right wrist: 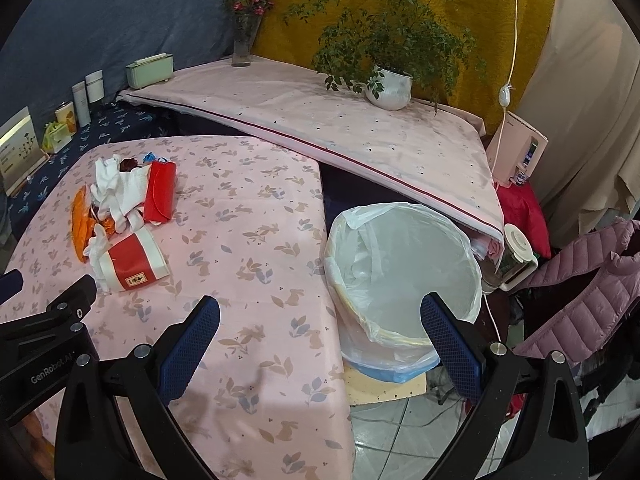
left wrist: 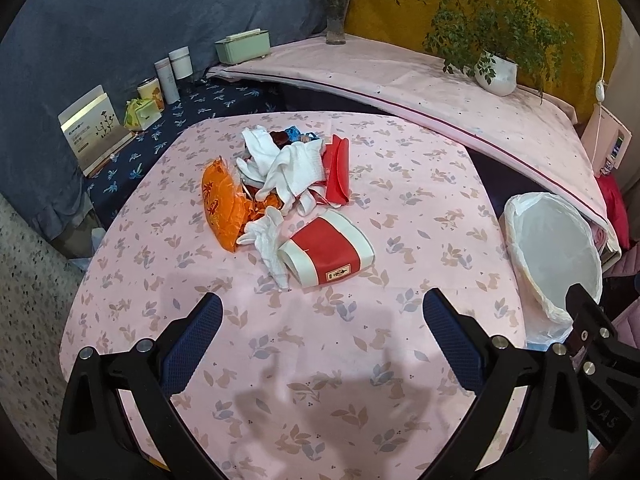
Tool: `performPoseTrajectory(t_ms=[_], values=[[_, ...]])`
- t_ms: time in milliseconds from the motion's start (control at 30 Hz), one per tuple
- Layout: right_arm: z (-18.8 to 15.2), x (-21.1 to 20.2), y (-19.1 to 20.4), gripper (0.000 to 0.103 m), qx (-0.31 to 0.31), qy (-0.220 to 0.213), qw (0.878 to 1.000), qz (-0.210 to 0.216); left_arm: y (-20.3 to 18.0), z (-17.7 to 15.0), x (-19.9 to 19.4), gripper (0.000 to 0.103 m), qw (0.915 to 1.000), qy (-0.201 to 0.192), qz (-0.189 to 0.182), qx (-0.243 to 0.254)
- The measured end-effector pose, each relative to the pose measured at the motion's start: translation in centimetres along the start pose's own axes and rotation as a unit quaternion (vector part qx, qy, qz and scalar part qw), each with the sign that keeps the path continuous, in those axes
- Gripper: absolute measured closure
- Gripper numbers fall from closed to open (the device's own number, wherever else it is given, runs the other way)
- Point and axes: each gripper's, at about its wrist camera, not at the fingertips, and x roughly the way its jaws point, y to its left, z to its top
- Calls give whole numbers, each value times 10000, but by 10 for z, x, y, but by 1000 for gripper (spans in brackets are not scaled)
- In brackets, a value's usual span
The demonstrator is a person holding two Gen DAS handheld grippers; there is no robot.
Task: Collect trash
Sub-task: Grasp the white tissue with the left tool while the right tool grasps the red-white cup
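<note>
A pile of trash lies on the pink rabbit-print table [left wrist: 304, 360]: an orange wrapper [left wrist: 220, 204], crumpled white tissues [left wrist: 288, 168], a red packet [left wrist: 338, 170] and a red-and-white box [left wrist: 328, 250]. My left gripper [left wrist: 322, 320] is open and empty, above the table in front of the box. A white-lined trash bin [right wrist: 400, 276] stands right of the table; it also shows in the left wrist view [left wrist: 556, 256]. My right gripper [right wrist: 320, 320] is open and empty, near the bin's left rim. The pile shows in the right wrist view, with the box [right wrist: 134, 264] nearest.
A pink-covered shelf [right wrist: 320, 120] behind the table holds a potted plant [right wrist: 390, 88], a flower vase [right wrist: 242, 48] and a green box [right wrist: 150, 70]. Jars and a card stand [left wrist: 96, 128] sit at the left. A pink jacket [right wrist: 592, 292] lies right of the bin.
</note>
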Motion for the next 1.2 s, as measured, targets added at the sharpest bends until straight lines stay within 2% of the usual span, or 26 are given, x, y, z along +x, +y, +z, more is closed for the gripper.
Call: performPoseTrajectory(t_ms=[200, 333, 500, 667, 900, 1000, 1100, 1167, 1200], values=[[4, 8, 16, 7, -36, 26, 9999, 135, 26, 3, 15, 7, 9997, 99, 101, -184], [4, 18, 32, 7, -34, 52, 9993, 376, 52, 5, 31, 8, 9986, 269, 96, -442], [5, 28, 57, 7, -186, 80, 9979, 619, 82, 8, 51, 11, 9973, 365, 127, -627], [8, 35, 77, 7, -313, 56, 9968, 731, 106, 14, 79, 16, 9948, 573, -7, -844], [13, 61, 102, 7, -400, 289, 9954, 818, 101, 30, 116, 16, 9937, 743, -278, -795], [15, 72, 112, 7, -414, 347, 9937, 987, 98, 36, 134, 17, 9918, 819, -440, -877], [15, 86, 127, 7, -476, 441, 9912, 1154, 95, 39, 154, 44, 9876, 1081, -668, -921], [16, 94, 136, 7, -568, 471, 9896, 1231, 97, 39, 163, 53, 9846, 1212, -755, -1009], [16, 98, 141, 8, -626, 494, 9890, 1242, 97, 38, 167, 73, 9834, 1271, -809, -1008]])
